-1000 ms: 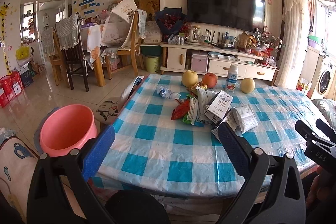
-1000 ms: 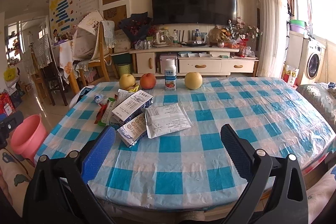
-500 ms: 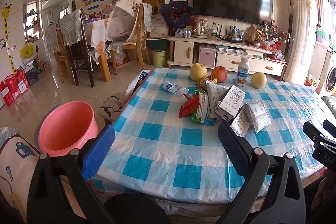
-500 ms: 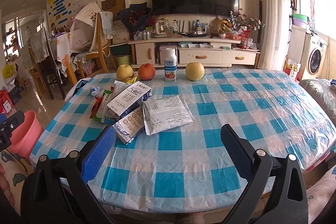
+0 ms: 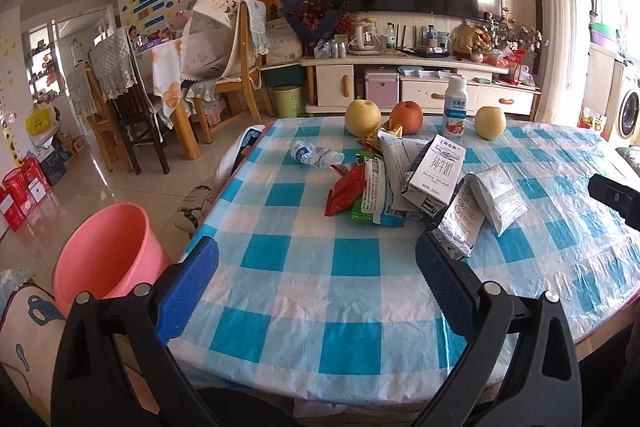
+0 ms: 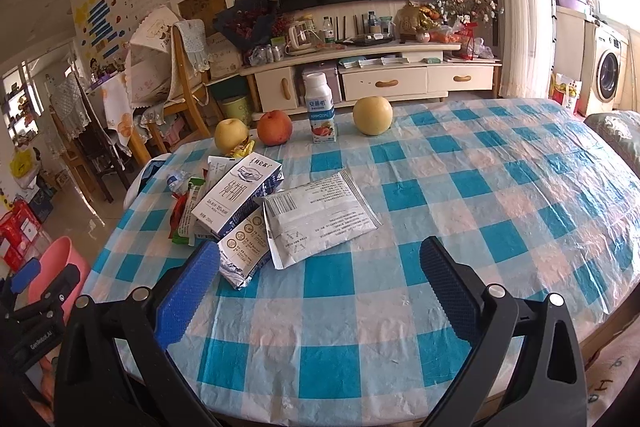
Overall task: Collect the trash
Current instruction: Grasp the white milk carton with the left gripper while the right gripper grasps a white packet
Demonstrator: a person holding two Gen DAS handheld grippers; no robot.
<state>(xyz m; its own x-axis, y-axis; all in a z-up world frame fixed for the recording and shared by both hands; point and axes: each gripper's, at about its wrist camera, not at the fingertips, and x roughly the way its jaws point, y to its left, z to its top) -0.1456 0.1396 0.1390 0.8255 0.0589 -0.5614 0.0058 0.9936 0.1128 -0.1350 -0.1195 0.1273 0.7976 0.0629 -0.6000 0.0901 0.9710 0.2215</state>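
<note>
Tablecloth [image 6: 500,187] in blue and white checks spreads wide ahead of you, and most of its right and near side lies bare. Your right gripper [image 6: 320,267] hangs over the near edge with its fingers spread wide and nothing between them; your left gripper [image 5: 316,267] does the same near the table's left corner, also wide and holding nothing.

Trash sits in one heap left of centre: a milk carton [image 6: 236,195] lying on top, a grey foil pouch [image 6: 320,215] just beside it on the right, a smaller silver pouch [image 6: 244,251] nearest you, a red wrapper [image 5: 344,191], a green wrapper [image 5: 362,215] under the pile, and a crushed plastic bottle [image 5: 314,155] a little apart on the far left.

Along the far edge you can count three fruits and one upright yogurt bottle [image 6: 320,111]: a yellow pear [image 6: 230,135], a red apple [image 6: 274,127], and a second pear [image 6: 373,115] beyond the bottle.

On the floor off the table's left corner stands a pink bucket [image 5: 100,255]; what shows of its inside holds nothing.
</note>
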